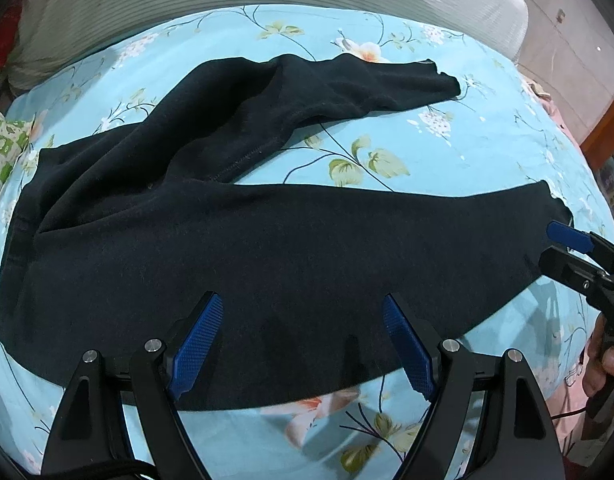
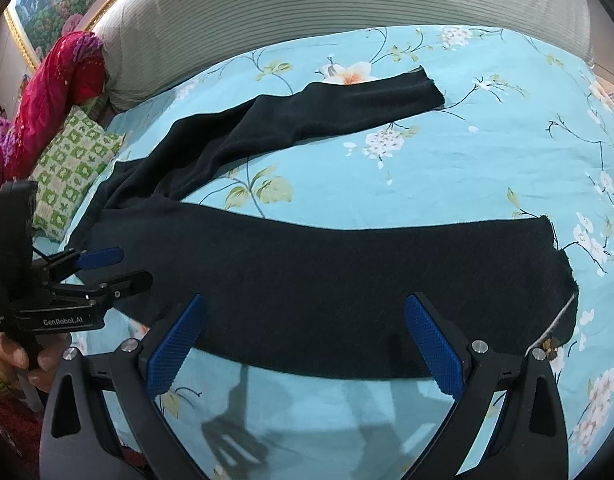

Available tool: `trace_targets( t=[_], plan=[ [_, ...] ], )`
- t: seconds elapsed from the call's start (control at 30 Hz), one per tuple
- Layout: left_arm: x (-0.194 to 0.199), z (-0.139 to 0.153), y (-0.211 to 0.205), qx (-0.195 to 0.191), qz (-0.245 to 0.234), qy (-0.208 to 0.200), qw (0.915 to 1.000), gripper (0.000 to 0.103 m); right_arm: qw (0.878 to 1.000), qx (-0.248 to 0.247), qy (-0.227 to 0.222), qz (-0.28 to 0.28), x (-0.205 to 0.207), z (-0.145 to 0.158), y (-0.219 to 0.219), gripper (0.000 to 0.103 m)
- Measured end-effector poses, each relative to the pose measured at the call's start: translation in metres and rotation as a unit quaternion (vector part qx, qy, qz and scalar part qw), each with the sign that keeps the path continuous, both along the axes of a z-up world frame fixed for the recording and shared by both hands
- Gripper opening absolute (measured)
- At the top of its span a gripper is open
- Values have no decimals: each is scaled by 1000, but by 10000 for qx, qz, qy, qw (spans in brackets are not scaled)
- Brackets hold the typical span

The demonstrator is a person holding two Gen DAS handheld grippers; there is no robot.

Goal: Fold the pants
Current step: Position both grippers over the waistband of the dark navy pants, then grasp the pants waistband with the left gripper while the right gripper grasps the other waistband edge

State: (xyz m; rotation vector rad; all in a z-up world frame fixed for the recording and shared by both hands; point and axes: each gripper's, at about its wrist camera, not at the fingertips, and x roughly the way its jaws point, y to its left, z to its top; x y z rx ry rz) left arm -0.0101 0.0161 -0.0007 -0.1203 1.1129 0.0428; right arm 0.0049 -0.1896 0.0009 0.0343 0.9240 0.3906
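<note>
Left claw (image 1: 301,344) at frame bottom: blue pads wide apart, nothing held, hovering over the near leg of the black pants (image 1: 235,240). Right claw (image 2: 303,344) likewise spread wide, empty, by the same leg's lower edge. Pants lie flat mid-frame on the floral bed (image 2: 447,184), legs splayed.

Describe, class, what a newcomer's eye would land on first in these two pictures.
First, the black pants spread across the turquoise floral bedsheet, legs splayed in a V, one leg near, the other angled away. Next, the blue-padded left tongs and right tongs, both open over the near leg's front edge. Then the red cloth at the headboard's left.
</note>
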Motion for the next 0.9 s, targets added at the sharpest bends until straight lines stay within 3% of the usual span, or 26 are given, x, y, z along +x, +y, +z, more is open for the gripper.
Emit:
trace_targets(
  t=[0.23,0.43,0.67,0.9],
  plan=[
    [16,4,8,-25,86,50,9999,83,9999,11,122,2,22,5,-5,99],
    [44,14,19,-61,188,4,9998,83,9998,-52,-165,20,50,17,-8,99],
    [84,29,29,22,245,-117,9996,83,9997,-5,-237,91,91,31,-10,99],
    [137,39,45,83,247,-131,9996,83,10000,9,-40,61,147,35,-20,99]
  ],
)
